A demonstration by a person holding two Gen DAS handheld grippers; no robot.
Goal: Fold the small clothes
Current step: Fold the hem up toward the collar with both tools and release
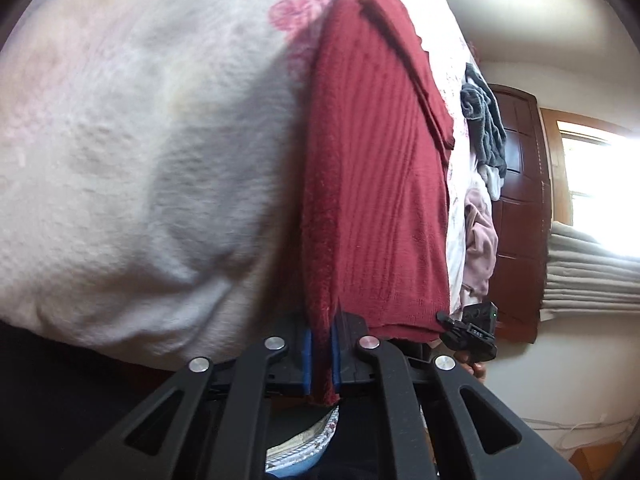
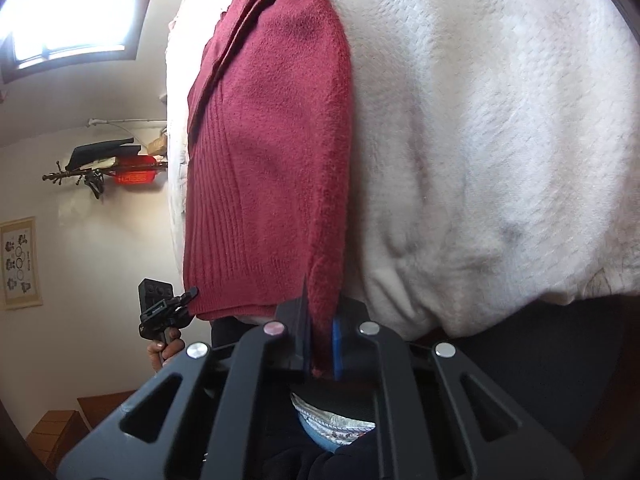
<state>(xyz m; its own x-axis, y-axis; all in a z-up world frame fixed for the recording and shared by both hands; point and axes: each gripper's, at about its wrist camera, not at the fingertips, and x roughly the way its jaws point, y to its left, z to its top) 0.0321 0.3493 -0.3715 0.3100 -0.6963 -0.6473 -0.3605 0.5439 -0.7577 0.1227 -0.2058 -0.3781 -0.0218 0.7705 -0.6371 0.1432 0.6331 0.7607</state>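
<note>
Red knit garment [image 1: 372, 184] is laid on white blanket [image 1: 140, 160] — near edge pinched by left gripper [image 1: 321, 354] and right gripper [image 2: 320, 350].

A dark red ribbed knit garment [image 1: 372, 184], folded in layers, lies flat on a white textured blanket [image 1: 140, 160], one edge lifted.

Left claw [image 1: 321, 354] clamped shut; right claw [image 2: 320, 350] clamped shut.
</note>
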